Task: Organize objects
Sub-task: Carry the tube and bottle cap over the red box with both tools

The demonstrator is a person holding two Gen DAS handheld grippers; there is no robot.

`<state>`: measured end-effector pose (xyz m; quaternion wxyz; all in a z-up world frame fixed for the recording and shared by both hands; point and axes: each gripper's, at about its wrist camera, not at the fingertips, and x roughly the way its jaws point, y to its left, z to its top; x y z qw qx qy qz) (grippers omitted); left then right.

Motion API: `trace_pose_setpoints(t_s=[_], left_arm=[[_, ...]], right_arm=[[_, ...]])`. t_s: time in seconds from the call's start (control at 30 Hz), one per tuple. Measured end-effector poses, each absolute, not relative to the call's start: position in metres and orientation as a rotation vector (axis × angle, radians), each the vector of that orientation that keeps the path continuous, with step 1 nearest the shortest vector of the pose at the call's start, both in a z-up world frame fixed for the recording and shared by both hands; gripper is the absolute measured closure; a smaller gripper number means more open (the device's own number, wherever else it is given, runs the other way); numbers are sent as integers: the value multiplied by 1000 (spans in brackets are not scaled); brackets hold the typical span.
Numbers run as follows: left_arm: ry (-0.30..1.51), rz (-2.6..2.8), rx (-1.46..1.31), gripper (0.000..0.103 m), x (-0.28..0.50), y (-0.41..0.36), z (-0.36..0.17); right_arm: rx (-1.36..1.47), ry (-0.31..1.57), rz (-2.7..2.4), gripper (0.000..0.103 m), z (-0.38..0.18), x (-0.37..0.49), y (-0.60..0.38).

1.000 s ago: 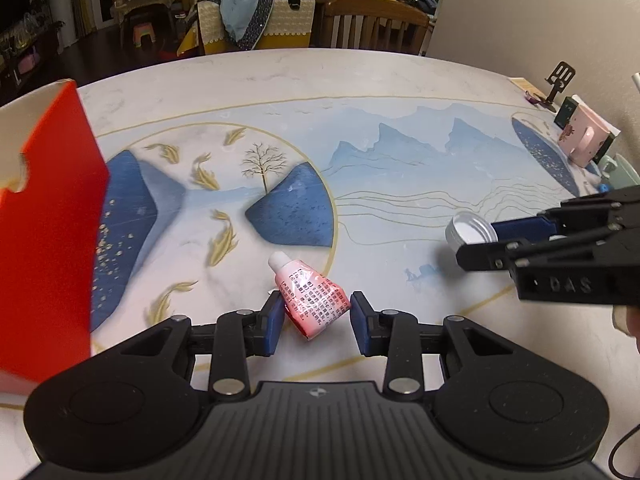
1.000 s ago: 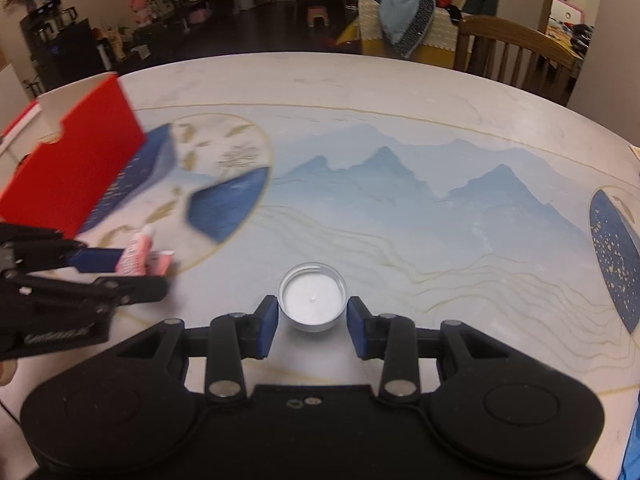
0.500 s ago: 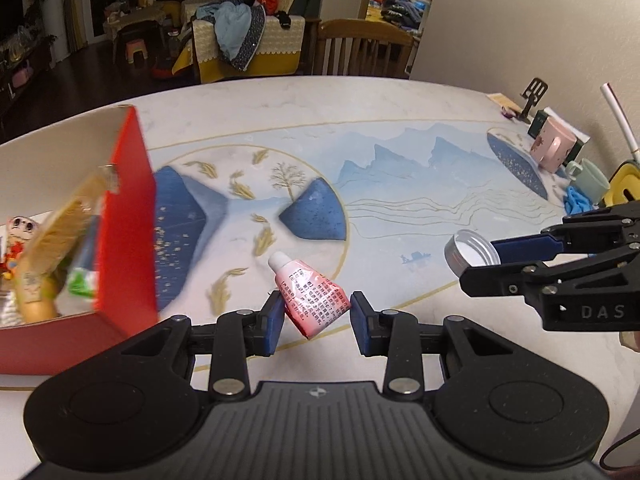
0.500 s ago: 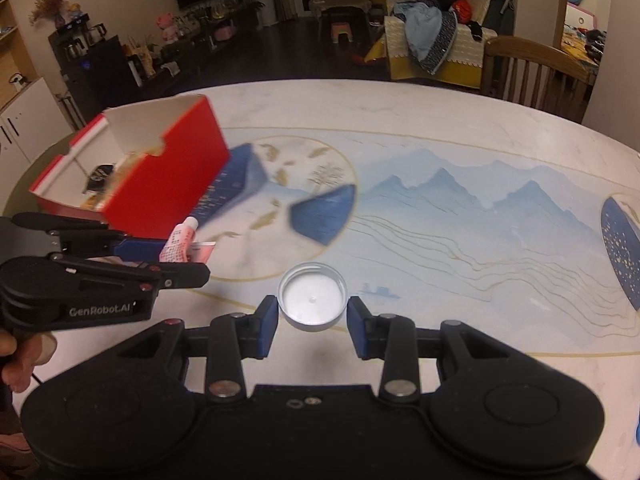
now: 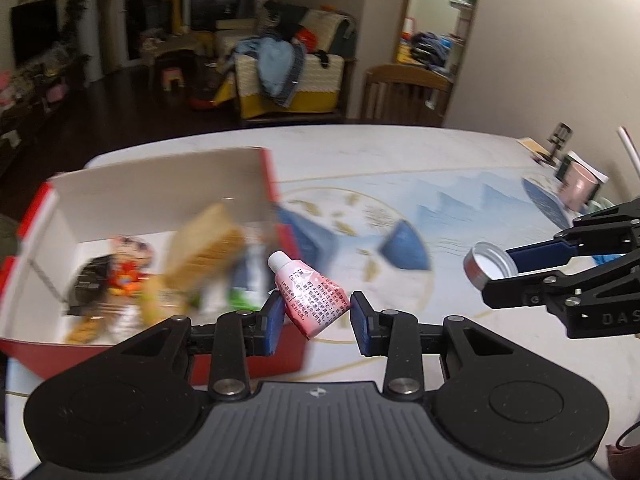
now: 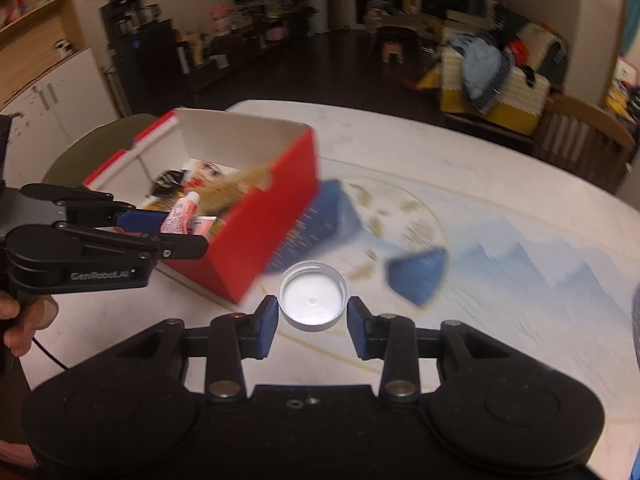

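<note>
The left tongs (image 5: 314,312), clenched on the pink tube (image 5: 310,294), have risen over the red box (image 6: 276,216), while the right tongs (image 6: 312,320) still grip the white lid (image 6: 312,298) beside it.

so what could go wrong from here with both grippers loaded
The left gripper pinches the tube near its flat tail only, cap end tilted up and free, so it may pivot or slip before clearing the red box wall. The right gripper holds the lid by its rim; it could pop out.
</note>
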<state>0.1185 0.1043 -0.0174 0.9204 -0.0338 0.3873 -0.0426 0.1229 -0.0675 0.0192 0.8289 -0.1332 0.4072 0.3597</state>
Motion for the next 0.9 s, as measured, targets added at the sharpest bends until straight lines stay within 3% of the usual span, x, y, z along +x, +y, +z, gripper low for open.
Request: trace_pose_setpoints(t_s=[0.37,0.9], left_arm=[[785,24,-54,68,114,188,-9],[894,72,36,68,170,262,-41]], right_arm=[[-361,818,837,66,24,128,27],[-462,851,837,66,-22,145,135]])
